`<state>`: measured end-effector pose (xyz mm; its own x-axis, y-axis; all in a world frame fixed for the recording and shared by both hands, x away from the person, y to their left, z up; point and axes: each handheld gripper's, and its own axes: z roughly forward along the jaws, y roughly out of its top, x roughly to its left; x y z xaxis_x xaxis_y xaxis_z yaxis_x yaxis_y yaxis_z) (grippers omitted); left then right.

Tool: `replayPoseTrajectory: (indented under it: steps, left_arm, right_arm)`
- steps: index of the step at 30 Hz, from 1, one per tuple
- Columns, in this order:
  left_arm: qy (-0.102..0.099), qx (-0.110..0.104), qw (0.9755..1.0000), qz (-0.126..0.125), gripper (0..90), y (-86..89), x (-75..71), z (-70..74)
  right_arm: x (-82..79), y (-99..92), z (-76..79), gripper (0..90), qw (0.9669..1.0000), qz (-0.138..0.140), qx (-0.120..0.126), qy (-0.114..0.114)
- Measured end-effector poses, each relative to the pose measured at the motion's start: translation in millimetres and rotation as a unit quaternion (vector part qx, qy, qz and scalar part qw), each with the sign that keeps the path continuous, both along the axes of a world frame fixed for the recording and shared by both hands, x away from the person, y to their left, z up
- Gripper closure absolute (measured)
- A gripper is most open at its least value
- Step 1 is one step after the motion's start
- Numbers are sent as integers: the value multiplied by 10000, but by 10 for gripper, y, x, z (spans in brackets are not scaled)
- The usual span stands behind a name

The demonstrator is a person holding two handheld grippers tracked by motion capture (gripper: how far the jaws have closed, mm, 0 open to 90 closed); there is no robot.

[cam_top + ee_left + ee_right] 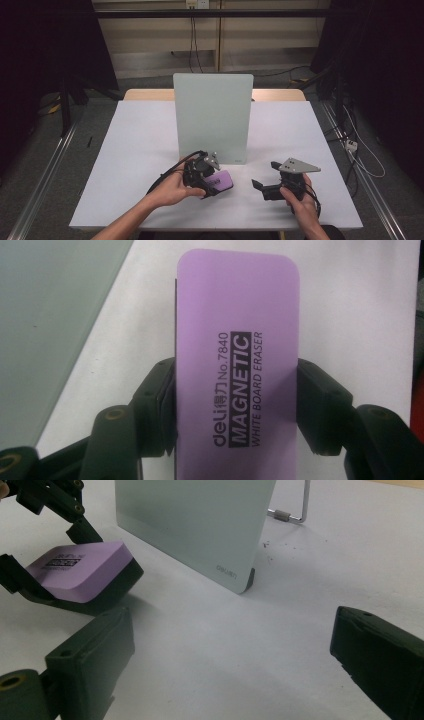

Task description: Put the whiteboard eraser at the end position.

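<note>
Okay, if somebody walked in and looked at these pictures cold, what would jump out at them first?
Likely the purple whiteboard eraser, the one spot of colour, clamped by its long sides in the left hand-held gripper low over the white table at front centre. Next, the pale glass board standing upright in the middle of the table just behind it. To the right, the right hand-held gripper sits open and empty.

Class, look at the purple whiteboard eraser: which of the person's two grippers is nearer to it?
Left. The left gripper is clamped on the purple eraser, one jaw on each long side. The right gripper stands open, apart from it, to its right on the table.
</note>
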<state>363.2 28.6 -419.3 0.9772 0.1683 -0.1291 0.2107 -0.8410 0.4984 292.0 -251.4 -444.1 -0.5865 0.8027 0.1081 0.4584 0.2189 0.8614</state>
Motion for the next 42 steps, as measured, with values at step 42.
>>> replayPoseTrajectory:
  steps: [42]
  left_arm:
    - [-417, -937, 9924, 678, 74, 155, 42, 98]
  right_arm:
    - [4, 0, -1, 39, 10000, 9, 11, 14]
